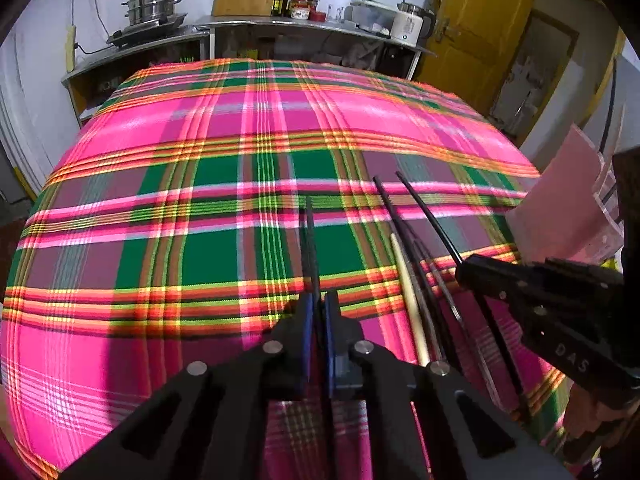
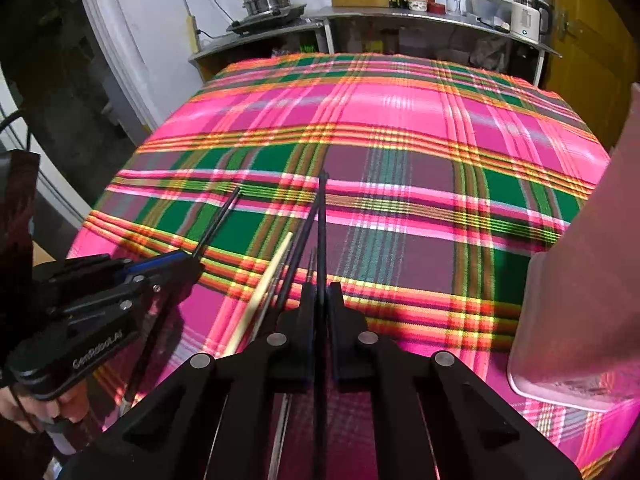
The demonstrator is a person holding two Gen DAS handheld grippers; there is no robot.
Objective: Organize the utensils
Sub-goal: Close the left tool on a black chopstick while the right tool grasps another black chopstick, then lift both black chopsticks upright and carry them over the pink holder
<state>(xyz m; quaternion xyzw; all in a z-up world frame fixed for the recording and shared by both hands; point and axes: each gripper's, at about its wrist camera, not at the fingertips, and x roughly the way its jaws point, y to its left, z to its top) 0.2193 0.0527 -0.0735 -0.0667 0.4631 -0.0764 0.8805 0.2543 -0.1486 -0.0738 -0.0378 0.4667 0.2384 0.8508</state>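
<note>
Pink, green and orange plaid covers the whole table, and most of that cloth lies bare, from the grippers out to the far edge, beyond which a steel counter runs along the wall. The only crowded stretch is the near right part of the table, where a pale pink container stands close to the edge.

Between the two grippers a small bundle of chopsticks lies on the cloth, one pale wooden stick among dark ones, their long axes running away from the person toward the far edge, leaning slightly left.

Left of that bundle, the left gripper tilts down toward the cloth with its blue pads pressed together on a single black chopstick, which sticks out forward past the tips, roughly parallel to the bundle.

Right of the bundle, the right gripper takes the same downward tilt, its jaws clamped on another black chopstick that also points out toward the far edge; in the left camera its tip rises clear of the cloth. A hand shows beneath the left gripper's handle, wrapped round the grip.
</note>
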